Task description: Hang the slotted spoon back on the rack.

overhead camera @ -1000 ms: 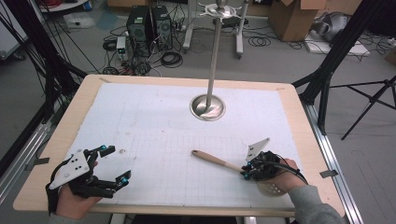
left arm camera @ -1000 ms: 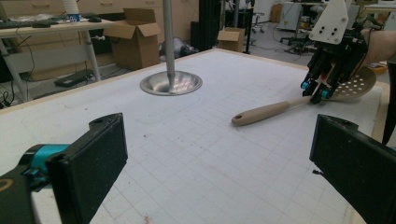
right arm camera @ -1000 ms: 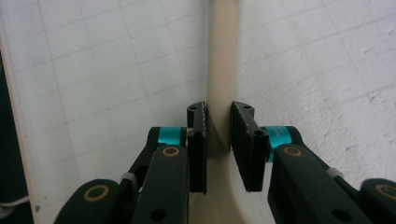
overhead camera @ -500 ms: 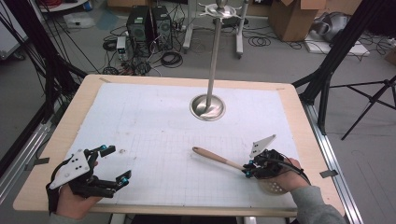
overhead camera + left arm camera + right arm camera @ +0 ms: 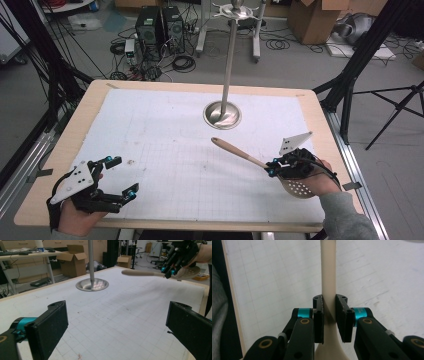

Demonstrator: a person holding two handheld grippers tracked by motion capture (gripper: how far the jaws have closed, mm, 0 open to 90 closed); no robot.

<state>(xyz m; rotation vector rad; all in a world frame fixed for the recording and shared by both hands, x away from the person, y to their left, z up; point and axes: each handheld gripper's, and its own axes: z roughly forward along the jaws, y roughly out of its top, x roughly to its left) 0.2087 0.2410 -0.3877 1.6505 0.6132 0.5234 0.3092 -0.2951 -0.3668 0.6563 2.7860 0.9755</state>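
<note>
**Pale wooden spatula held clear of the worktop in right gripper**

Pale wood runs between the pads of the right gripper (image 5: pixel 272 167), which pinches the spatula (image 5: pixel 250 159) on its handle, just ahead of where the handle widens into the slotted blade. In the right gripper view the two black jaws press on the handle (image 5: pixel 328 277) from either side, and the handle runs straight up and away from them over the gridded white mat (image 5: pixel 274 277). From above, the blade (image 5: pixel 299 188) lies under the person's right hand (image 5: pixel 320 180), on the near side of the gripper, while the handle points away from it, up and to the left, toward the middle of the worktop (image 5: pixel 310 107). The left gripper view shows the spatula (image 5: pixel 142 273) held roughly level in the air above the mat, its rounded tip free and touching nothing.

The left gripper (image 5: pixel 117 175) rests at the near left corner of the mat, well apart from the spatula, its jaws spread wide with nothing between them. A metal stand (image 5: pixel 222 114) with a round dished base sits toward the far side of the mat, its pole rising upright; the spatula tip points roughly toward it but stays apart from it.
</note>
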